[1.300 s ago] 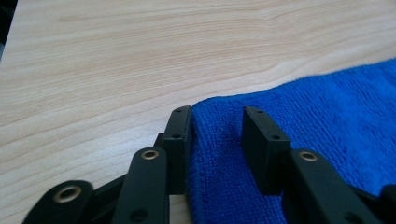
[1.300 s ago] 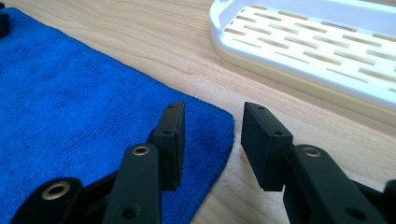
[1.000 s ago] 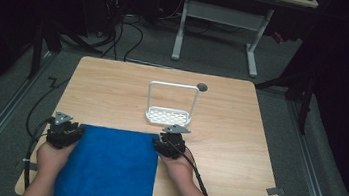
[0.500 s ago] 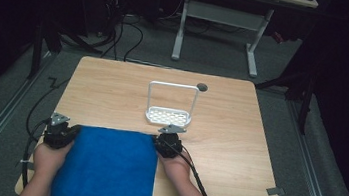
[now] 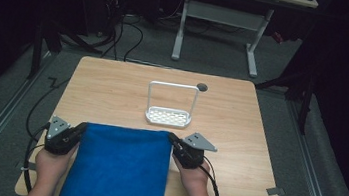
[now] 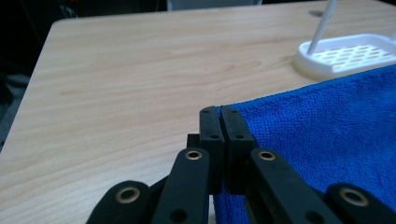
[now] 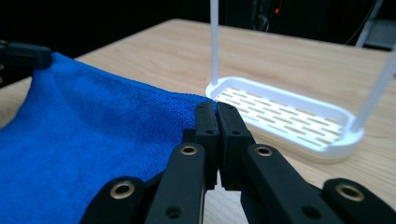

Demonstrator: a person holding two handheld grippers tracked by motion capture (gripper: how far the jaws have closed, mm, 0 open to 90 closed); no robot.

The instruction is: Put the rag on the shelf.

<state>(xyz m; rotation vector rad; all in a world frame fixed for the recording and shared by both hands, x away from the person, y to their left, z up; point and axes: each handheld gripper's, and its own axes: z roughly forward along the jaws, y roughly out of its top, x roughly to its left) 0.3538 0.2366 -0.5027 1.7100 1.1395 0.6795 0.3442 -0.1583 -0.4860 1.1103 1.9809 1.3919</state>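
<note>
blue towel [image 5: 116,166] lies on the near part of the wooden table [image 5: 113,90], its two far corners pinched by the closed left gripper [image 5: 76,132] and right gripper [image 5: 173,141], probably to spread it flat.

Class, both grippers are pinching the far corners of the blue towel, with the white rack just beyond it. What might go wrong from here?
1. The left gripper and right gripper each pinch only a thin corner of the blue towel, so a corner may slip free when pulled.
2. The white rack stands close beyond the towel's far edge; a forward move could knock it.
3. Uneven pulling could leave the towel skewed.
</note>
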